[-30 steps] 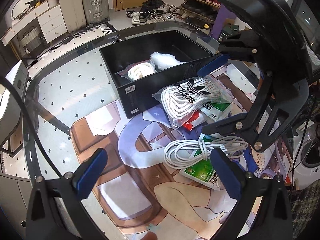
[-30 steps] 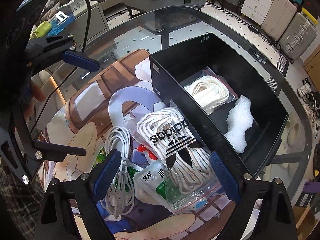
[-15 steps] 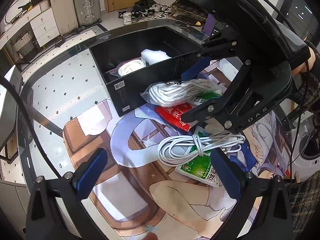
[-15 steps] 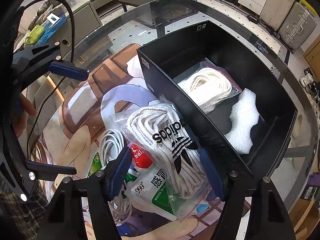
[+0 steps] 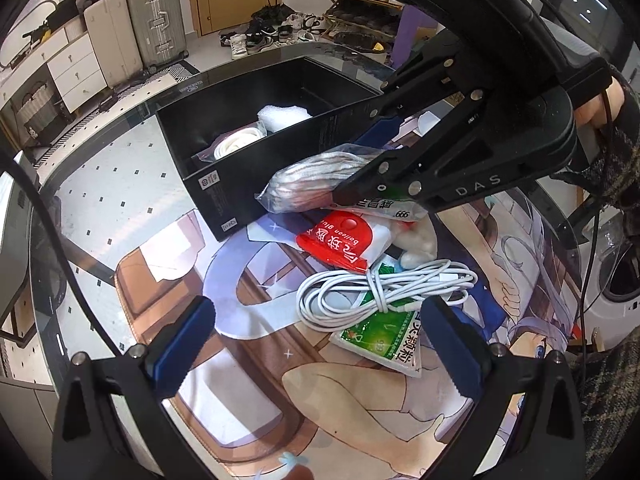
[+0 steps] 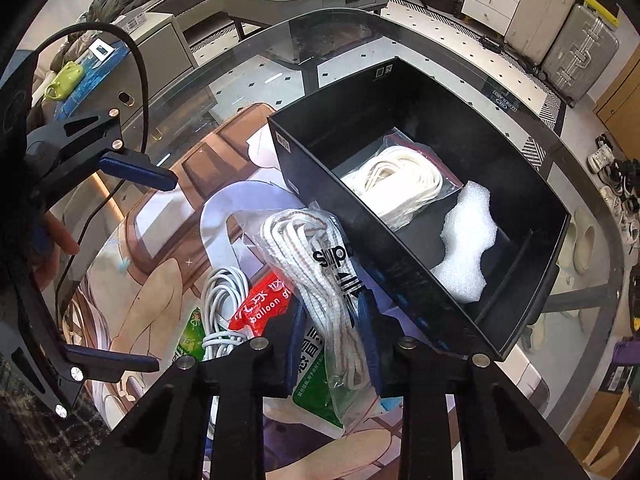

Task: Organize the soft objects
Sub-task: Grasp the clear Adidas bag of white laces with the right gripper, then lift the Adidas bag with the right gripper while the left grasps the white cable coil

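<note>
My right gripper (image 6: 332, 332) is shut on a clear bag of white laces with an adidas logo (image 6: 316, 256), held just in front of the black box (image 6: 404, 264); the bag also shows in the left wrist view (image 5: 316, 180). The box (image 5: 240, 168) holds another bag of white laces (image 6: 400, 184) and a white foam piece (image 6: 468, 244). My left gripper (image 5: 324, 344) is open and empty over the mat, near a coiled white cable (image 5: 376, 292), a red balloon-glue packet (image 5: 340, 240) and a green sachet (image 5: 384, 340).
The glass table (image 6: 280, 52) carries a printed mat (image 5: 240, 392). More sachets lie under the held bag (image 6: 316, 364). Suitcases (image 5: 136, 28), white drawers and shoes stand on the floor beyond the table.
My right gripper has closed on the adidas lace bag and raised it off the pile, uncovering the red packet. My left gripper has stayed open, shifting slightly.
</note>
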Available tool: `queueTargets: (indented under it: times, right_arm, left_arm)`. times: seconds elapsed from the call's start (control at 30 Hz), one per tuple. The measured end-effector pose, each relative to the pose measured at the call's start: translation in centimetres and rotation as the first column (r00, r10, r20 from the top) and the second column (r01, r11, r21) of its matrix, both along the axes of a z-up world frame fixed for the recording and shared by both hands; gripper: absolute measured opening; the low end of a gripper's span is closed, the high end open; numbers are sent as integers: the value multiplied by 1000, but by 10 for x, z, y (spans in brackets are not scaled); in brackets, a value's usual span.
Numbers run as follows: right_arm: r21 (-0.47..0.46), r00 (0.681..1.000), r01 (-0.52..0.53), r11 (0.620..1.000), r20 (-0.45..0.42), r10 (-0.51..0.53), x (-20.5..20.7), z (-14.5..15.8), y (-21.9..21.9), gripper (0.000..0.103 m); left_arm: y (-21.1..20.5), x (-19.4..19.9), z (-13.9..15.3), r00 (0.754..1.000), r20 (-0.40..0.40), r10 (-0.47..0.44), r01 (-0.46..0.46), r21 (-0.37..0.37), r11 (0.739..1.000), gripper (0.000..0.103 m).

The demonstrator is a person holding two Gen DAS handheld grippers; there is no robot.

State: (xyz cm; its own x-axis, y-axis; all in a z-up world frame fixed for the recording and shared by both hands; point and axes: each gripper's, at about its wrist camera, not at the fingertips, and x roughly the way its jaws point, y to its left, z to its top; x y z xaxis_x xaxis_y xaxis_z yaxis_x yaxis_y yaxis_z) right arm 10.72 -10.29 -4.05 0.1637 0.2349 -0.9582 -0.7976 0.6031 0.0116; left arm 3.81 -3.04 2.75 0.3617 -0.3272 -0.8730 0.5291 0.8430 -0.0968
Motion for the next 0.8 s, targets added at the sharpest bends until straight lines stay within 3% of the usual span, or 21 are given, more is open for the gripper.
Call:
queueTargets:
  times: [0.2,0.5,0.8]
  right_arm:
    - [29,1000,17,999,16,-17,-5,14,-5,21]
    - [46,999,40,998,32,-41,-16,31,-27,17]
    - [72,995,91,993,43,-94,-26,52,-59,16]
  left_arm:
    - [-9,-6,4,999,23,-47,47,-9,999,103]
    - [-37,-15,7,978,67,-196,195,23,980,103]
    - [-58,-18,13,925,108,-364,356,88,930,102]
